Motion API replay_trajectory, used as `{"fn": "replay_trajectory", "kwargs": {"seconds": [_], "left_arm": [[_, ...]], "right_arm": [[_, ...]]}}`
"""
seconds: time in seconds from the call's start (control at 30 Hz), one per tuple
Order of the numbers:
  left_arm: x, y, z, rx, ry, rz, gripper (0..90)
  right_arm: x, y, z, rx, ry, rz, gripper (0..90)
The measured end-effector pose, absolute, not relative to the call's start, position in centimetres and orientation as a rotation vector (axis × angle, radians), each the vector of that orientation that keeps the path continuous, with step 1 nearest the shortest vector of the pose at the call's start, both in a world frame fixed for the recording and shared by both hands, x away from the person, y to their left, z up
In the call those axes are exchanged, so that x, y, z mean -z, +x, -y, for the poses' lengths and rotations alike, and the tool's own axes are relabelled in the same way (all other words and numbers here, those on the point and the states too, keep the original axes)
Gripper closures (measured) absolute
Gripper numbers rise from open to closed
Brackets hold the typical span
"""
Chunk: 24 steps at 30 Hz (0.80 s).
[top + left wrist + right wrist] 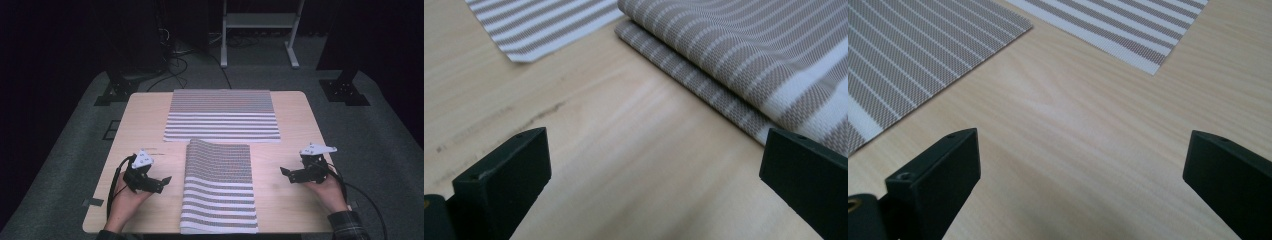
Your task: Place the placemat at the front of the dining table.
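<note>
Both grippers, left gripper (159, 182) and right gripper (291, 174), are held open at 9 and 3 o'clock of the folded mat (218, 187); grasping its edges seems next.

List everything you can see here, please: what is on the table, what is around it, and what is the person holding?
Table: one, light wood, centre.
Flat mat: one, grey and white stripes, far half of table.
Folded mat: one, same stripes, doubled over along its left edge, near half, between the grippers.
White stand: one, on the floor beyond the table.
Cables: several, black, on the grey floor behind.
Left gripper: one, black, jaws open, left of folded mat.
Right gripper: one, black, jaws open, right of folded mat.
Hands: two, at near edge.
</note>
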State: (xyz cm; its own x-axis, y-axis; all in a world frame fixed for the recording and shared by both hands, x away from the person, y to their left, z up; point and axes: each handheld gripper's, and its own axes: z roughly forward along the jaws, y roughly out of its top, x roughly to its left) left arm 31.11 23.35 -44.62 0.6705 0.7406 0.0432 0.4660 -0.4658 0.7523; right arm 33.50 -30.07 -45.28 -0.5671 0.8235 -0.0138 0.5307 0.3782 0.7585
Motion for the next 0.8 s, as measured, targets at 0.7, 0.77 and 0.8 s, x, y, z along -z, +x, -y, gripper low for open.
{"fn": "replay_trajectory", "kwargs": {"seconds": [0.7,0.77,0.8], "left_arm": [[47.9,26.5,-26.0,-0.428,2.177,-0.951,0.0],[48.1,26.3,-26.2,-0.428,2.18,-0.956,0.0],[48.3,26.2,-26.4,-0.421,2.185,-0.962,0.0]], "right_arm": [[48.7,28.5,31.5,-0.959,1.177,-2.35,0.0],[48.8,28.5,31.7,-0.969,1.176,-2.351,0.0],[48.9,28.5,31.9,-0.983,1.175,-2.348,0.0]]}}
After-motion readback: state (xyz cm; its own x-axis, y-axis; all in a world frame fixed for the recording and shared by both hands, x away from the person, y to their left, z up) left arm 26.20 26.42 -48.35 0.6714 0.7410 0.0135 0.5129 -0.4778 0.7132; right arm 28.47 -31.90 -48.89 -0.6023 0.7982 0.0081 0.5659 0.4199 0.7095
